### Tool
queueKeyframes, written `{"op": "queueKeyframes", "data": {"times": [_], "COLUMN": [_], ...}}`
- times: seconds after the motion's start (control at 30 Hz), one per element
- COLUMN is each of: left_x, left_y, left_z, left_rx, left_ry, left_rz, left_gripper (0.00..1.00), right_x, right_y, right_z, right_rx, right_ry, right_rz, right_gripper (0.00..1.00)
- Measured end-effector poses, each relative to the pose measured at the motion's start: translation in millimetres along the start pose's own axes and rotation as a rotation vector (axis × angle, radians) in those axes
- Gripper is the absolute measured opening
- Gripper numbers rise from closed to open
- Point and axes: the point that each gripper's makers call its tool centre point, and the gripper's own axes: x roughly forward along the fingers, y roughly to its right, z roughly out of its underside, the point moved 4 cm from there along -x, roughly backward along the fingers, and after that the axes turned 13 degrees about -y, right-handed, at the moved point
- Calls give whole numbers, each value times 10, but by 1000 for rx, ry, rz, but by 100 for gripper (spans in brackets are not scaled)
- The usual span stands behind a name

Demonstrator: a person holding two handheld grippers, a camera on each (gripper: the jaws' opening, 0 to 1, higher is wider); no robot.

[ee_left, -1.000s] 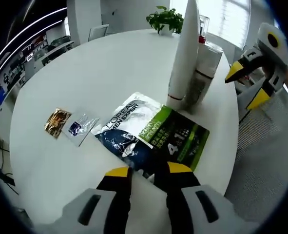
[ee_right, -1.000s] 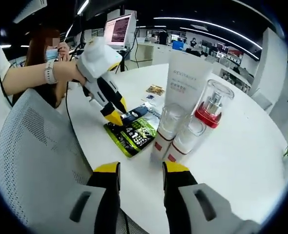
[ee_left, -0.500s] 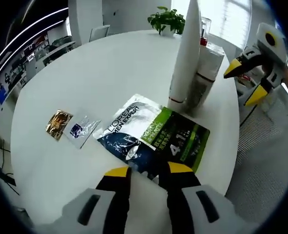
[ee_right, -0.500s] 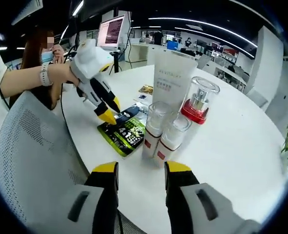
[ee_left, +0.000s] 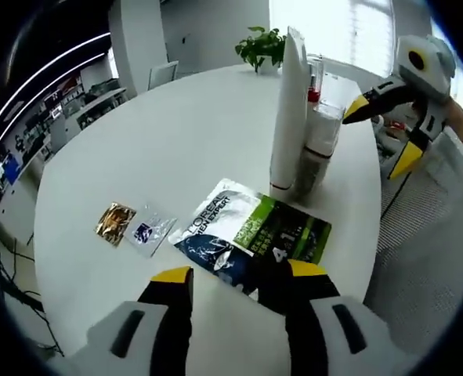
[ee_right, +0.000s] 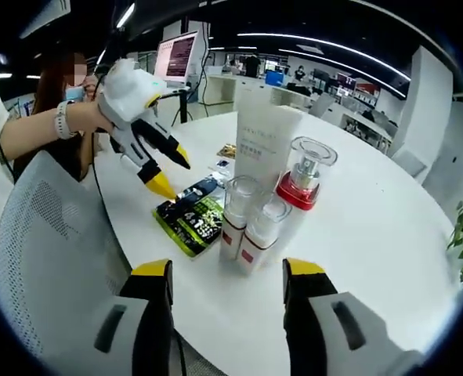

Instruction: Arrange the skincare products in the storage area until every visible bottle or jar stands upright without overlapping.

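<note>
A tall white tube stands upright near the round white table's edge. Close against it stand a pump bottle with a red collar and two small clear-capped bottles. A green and blue L'Oreal pouch lies flat beside them. My left gripper hovers open just above the pouch's near end, holding nothing. My right gripper is open and empty, off the table edge and facing the bottles.
A gold sachet and a white-blue sachet lie flat left of the pouch. A potted plant stands at the far table edge. A grey mesh chair and a person are beside the table, with office desks behind.
Both grippers' jaws have spread wider. My left gripper has lifted off the pouch's end and pulled back a little. The pouch, tube and bottles have stayed in place.
</note>
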Motion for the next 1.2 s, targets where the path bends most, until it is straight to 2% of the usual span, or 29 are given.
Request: {"op": "queueKeyframes", "data": {"times": [0.37, 0.67, 0.77, 1.2], "left_x": [-282, -419, -498, -639], "left_y": [84, 129, 197, 319], "left_z": [-39, -67, -68, -41], "left_rx": [11, 30, 35, 46], "left_ry": [63, 93, 104, 143], "left_rz": [-29, -56, -53, -55], "left_gripper": [58, 69, 72, 84], "right_x": [-35, -94, -110, -173], "right_y": [-8, -13, -12, -34], "right_z": [23, -5, -15, -82], "right_rx": [-16, -17, -9, -29], "right_ry": [-22, -17, -10, 2], "right_rz": [7, 11, 10, 9], "right_gripper": [80, 87, 91, 95]}}
